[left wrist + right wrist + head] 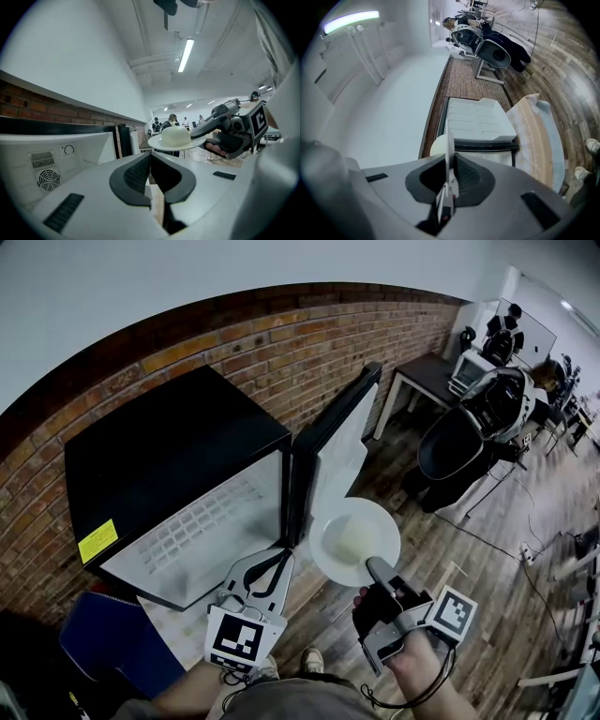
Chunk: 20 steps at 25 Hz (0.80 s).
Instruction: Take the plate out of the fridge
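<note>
Clamping the plate [325, 557] with its pale lump [358, 538], perhaps dough, the right gripper [378, 569] holds it right of the fridge door [333, 456], while the left gripper [282, 556] is clenched on nothing.

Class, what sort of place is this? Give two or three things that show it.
Probably a shared office or lab workroom, not a home kitchen: a small black fridge against a brick wall, a desk with a monitor beyond it, and several people further down the room.
</note>
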Motion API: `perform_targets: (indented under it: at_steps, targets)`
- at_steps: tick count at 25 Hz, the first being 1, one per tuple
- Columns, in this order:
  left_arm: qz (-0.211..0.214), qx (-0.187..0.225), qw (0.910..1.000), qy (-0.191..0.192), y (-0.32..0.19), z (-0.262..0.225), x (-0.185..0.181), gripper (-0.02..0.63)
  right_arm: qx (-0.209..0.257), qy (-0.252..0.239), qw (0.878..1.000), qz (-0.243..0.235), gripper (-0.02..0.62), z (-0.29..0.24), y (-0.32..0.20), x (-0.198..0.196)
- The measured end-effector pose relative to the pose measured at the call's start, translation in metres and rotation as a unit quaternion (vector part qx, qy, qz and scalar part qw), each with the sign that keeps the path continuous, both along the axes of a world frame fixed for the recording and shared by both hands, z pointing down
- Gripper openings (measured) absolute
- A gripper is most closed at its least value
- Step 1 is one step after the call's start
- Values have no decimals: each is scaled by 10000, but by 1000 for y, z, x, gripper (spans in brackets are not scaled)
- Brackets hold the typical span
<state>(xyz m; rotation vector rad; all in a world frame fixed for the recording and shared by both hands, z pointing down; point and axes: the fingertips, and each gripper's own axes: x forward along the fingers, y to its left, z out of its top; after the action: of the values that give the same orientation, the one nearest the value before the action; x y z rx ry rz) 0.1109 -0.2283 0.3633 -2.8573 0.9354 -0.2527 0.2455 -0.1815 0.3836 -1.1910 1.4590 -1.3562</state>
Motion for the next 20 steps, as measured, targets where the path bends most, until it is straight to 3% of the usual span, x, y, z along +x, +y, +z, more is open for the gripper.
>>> perform_targets:
  at_steps: [11,20]
  targets:
    - [181,-131,9996,-154,14,22,12,18,-399,-198,9989,109,41,52,19,10]
    - [276,-443,9983,-246,22,45,15,18,-660,-80,9978,-8,41,87,25,9]
